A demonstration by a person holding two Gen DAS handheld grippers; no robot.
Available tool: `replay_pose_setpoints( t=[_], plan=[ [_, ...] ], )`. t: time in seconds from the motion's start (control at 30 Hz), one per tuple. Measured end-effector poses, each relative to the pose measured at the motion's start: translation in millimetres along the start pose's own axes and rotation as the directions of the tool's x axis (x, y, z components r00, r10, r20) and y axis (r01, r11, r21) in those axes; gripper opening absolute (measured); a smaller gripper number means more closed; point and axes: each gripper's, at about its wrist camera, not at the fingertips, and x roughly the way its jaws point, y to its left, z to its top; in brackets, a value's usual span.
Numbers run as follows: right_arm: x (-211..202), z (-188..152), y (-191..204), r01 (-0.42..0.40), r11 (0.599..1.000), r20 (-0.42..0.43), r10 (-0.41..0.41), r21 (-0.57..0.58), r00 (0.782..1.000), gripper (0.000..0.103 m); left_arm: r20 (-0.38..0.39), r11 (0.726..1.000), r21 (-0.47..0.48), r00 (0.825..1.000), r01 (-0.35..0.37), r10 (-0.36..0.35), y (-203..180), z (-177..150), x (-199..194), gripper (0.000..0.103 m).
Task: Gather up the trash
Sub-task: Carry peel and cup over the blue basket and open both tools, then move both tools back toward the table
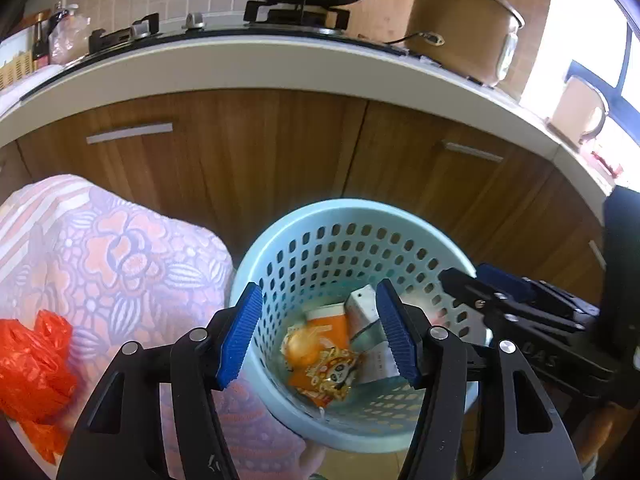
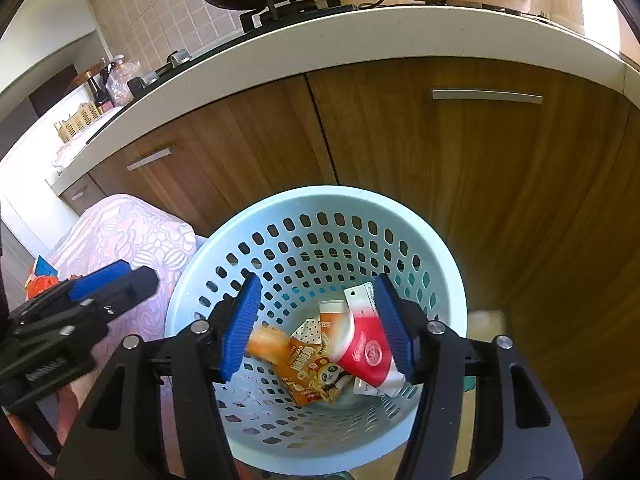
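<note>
— What is the left wrist view showing that the right one is not?

— An orange plastic bag (image 1: pixel 34 356) is lying at the lower left on the floral cloth (image 1: pixel 132 264), and a cream mug (image 1: pixel 580 108) is sitting at the right edge on the counter (image 1: pixel 248 68). The right wrist view is showing the red and white tube (image 2: pixel 366 344) plainly inside the pale blue perforated bin (image 2: pixel 316 208), beside the panda snack wrapper (image 2: pixel 316 372).

— And the grippers?

— The left gripper (image 1: pixel 318 332) is hanging wide open over the bin, gripping nothing. The right gripper (image 2: pixel 318 326) is also spread wide above the trash, empty; whether its right pad is touching the tube, nobody can tell.
</note>
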Motion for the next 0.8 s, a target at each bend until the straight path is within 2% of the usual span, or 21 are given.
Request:
replay_pose_setpoints(
  t=[0.1, 0.43, 0.67, 0.8],
  plan=[
    [-5.9, 0.4, 3.4, 0.0, 1.0, 0.018, 0.0, -0.009, 1.0, 0.058, 0.028, 1.0, -0.002, 1.0, -0.004, 0.004, 1.7, 1.1, -10.8, 0.063],
    [-26.8, 2.1, 25.1, -0.025, 0.999, 0.052, 0.027, -0.03, 0.998, 0.058, 0.11, 0.999, -0.039, 0.994, 0.005, -0.001, 18.3, -8.9, -60.3, 0.063],
    [-39.9, -2.6, 65.2, -0.065, 0.993, 0.073, 0.072, -0.098, 0.995, 0.058, 0.174, 0.996, -0.082, 0.984, -0.018, 0.033, 38.5, -17.5, -102.2, 0.063],
    [-48.9, -6.3, 98.2, -0.063, 0.982, 0.1, 0.082, -0.178, 0.992, 0.057, 0.219, 0.989, -0.149, 0.975, -0.011, 0.044, 62.7, -28.5, -126.9, 0.063]
  ],
)
